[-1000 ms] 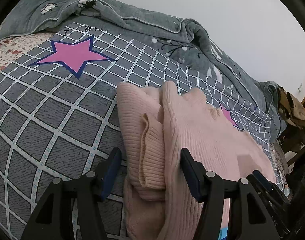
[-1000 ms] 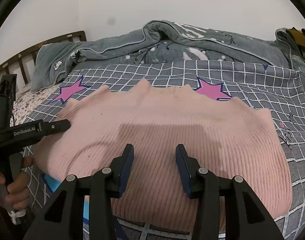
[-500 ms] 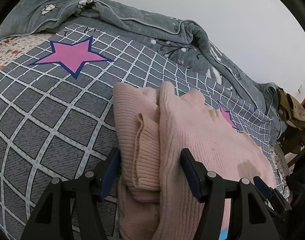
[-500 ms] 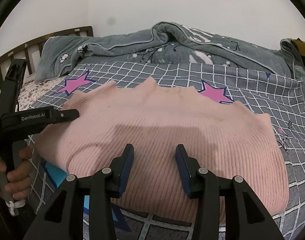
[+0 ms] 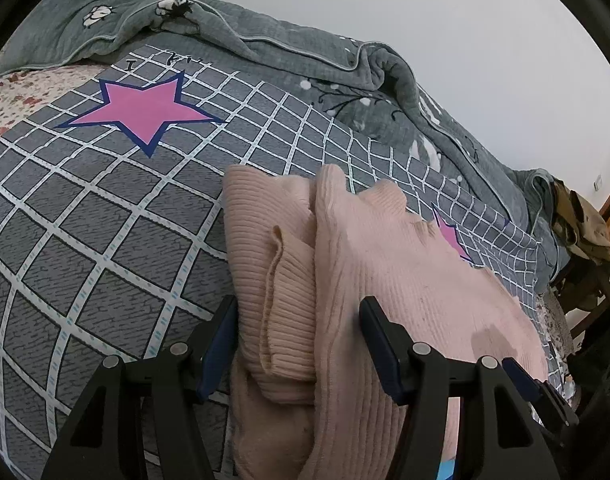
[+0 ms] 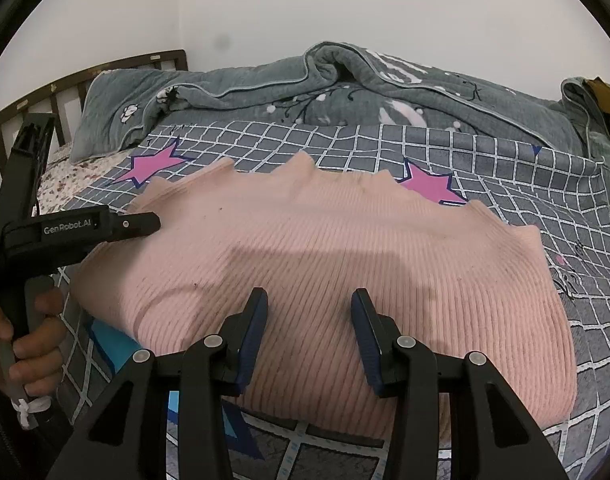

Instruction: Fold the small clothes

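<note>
Left wrist view: the left tongs stand wide, straddling the folded edge of the pink sweater on the checked bedspread. Right wrist view: the right tongs gape wide too — empty, over the sweater's flat middle.

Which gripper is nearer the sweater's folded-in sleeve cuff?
Left. The left gripper straddles the sleeve cuff; the right gripper hovers over the sweater's broad ribbed body.
</note>
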The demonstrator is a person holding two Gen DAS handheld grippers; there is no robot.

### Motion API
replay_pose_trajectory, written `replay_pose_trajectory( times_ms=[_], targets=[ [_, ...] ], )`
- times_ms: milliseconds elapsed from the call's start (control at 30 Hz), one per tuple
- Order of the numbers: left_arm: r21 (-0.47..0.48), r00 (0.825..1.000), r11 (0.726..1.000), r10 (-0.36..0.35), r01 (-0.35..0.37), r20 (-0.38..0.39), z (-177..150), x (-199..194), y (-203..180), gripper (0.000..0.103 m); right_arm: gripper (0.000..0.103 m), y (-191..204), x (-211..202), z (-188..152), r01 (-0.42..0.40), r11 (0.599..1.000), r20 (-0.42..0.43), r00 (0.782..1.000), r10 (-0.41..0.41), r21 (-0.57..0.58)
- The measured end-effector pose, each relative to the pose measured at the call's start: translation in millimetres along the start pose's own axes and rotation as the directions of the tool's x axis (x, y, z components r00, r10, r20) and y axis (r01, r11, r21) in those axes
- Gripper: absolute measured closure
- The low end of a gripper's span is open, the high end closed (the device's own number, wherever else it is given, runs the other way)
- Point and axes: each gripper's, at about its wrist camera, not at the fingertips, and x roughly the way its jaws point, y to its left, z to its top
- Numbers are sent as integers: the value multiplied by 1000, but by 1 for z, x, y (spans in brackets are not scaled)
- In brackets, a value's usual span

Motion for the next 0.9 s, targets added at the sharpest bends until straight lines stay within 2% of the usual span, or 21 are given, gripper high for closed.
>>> replay_pose_trajectory(
  times_ms=[133, 300, 500, 767, 900],
  targets=[
    [0, 1000, 1000, -3, 3, 1, 0, 0, 1, 45, 60, -1, -1, 1, -4, 1000, 2, 1000, 4, 5],
    [8, 1000, 1000, 5, -5, 0, 0, 1, 0, 51, 60, 0, 0, 0, -4, 1000, 1, 1000, 4, 11],
    [0, 1000, 1000, 1, -1, 1, 0, 1, 0, 51, 60, 10, 1, -5, 41, 998, 2, 999, -41, -43],
    [-11, 1000, 1000, -15, 15, -2, 1, 4, 2, 49, 60, 6, -1, -3, 19, 999, -7, 1000, -19, -29],
    [3, 1000, 1000, 6, -6, 2, 3, 1, 0, 61, 60, 12, 0, -5, 44, 997, -21, 999, -45, -66]
  ],
)
